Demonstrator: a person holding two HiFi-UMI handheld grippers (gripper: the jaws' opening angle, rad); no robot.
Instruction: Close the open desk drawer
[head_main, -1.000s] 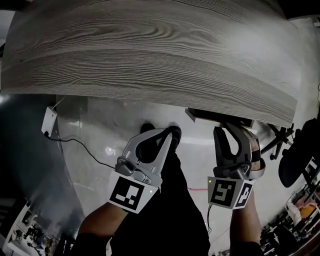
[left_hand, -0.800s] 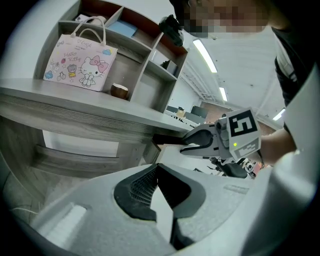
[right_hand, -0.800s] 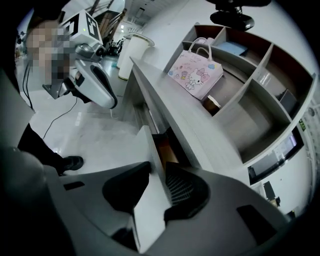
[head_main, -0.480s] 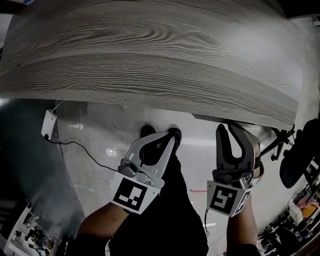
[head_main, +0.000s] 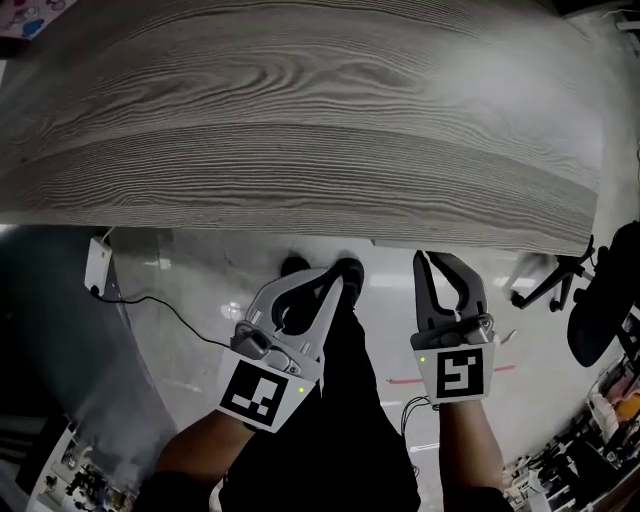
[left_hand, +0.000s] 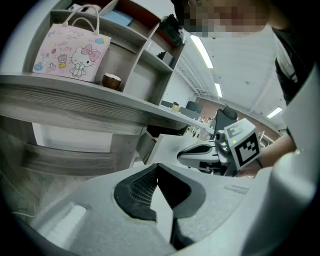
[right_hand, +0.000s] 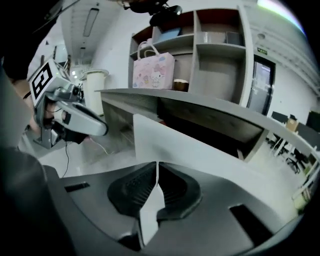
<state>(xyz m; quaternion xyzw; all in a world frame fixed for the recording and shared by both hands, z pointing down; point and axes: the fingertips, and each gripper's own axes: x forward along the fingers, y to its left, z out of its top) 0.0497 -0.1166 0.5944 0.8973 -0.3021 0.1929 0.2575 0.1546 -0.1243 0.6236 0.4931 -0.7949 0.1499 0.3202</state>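
Note:
A wide wood-grain desk top (head_main: 300, 120) fills the upper head view. Under its near edge the white drawer front (right_hand: 170, 145) shows in the right gripper view, with a dark recess above it. From the left gripper view the drawer (left_hand: 147, 146) appears below the desk, seen from its side. My right gripper (head_main: 432, 260) hangs just in front of the desk edge. Its jaws are closing, their tips almost touching (right_hand: 157, 164), and nothing is between them. My left gripper (head_main: 343, 268) hovers to the left over the floor, shut and empty (left_hand: 157, 166).
A pink cartoon bag (left_hand: 72, 47) and a brown cup (left_hand: 112, 81) stand on the shelf unit above the desk. On the floor at the left lie a white box with a cable (head_main: 97, 262). A black office chair (head_main: 600, 300) stands at the right.
The drawer that stuck out from under the desk edge is now out of sight in the head view. My right gripper has rolled, drawn back a little and closed its jaws.

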